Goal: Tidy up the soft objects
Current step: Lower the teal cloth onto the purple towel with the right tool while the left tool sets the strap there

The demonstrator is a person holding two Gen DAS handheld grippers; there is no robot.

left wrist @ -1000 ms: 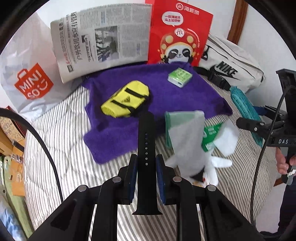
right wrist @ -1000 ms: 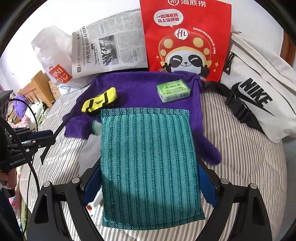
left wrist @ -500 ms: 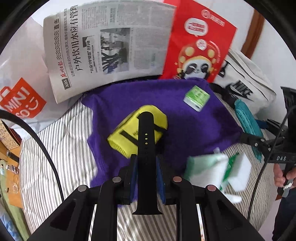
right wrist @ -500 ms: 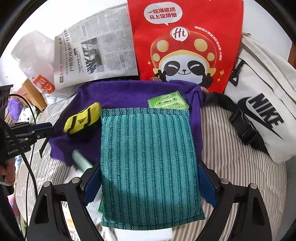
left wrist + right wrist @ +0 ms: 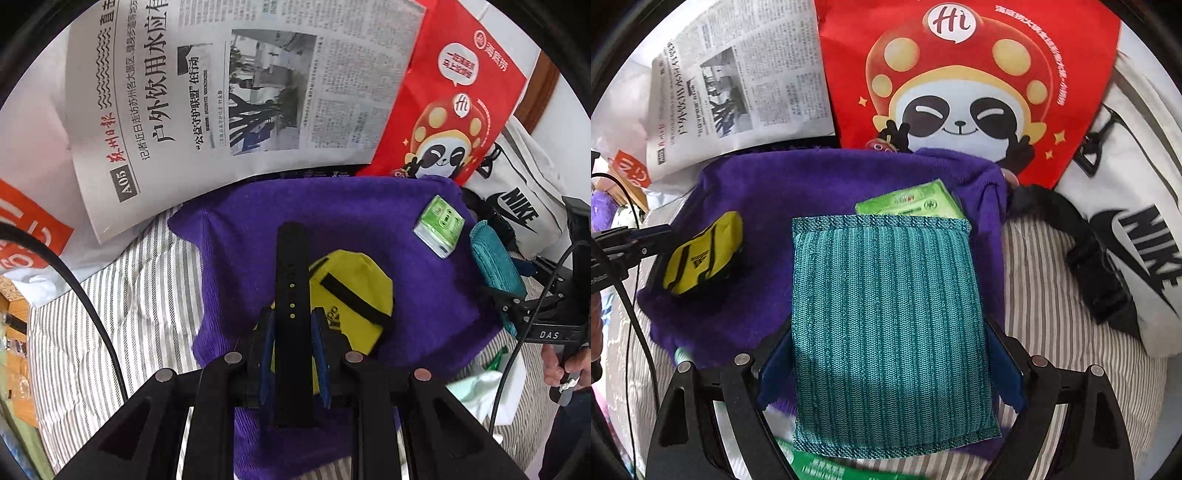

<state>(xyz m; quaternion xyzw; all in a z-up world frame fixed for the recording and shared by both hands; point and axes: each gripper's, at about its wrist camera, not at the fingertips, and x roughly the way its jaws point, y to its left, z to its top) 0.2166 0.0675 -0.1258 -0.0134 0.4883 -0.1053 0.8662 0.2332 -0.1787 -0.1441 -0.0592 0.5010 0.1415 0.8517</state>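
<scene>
Left tongs (image 5: 291, 332): clenched on black strap (image 5: 292, 280). Right tongs (image 5: 890, 365): grasping teal pouch (image 5: 890, 314). Lower onto purple towel (image 5: 768, 199) ahead, clear of yellow pouch (image 5: 351, 295), then release.

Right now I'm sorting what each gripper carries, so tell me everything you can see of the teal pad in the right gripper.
The teal knitted pad is a flat, soft-looking rectangle with vertical ribbing and a stitched hem along its top and bottom edges. The right gripper is shut on it, blue pads pressing its two long sides. It hangs above the purple towel and hides part of the green tissue pack behind its top edge. In the left wrist view it shows edge-on and thin.
</scene>
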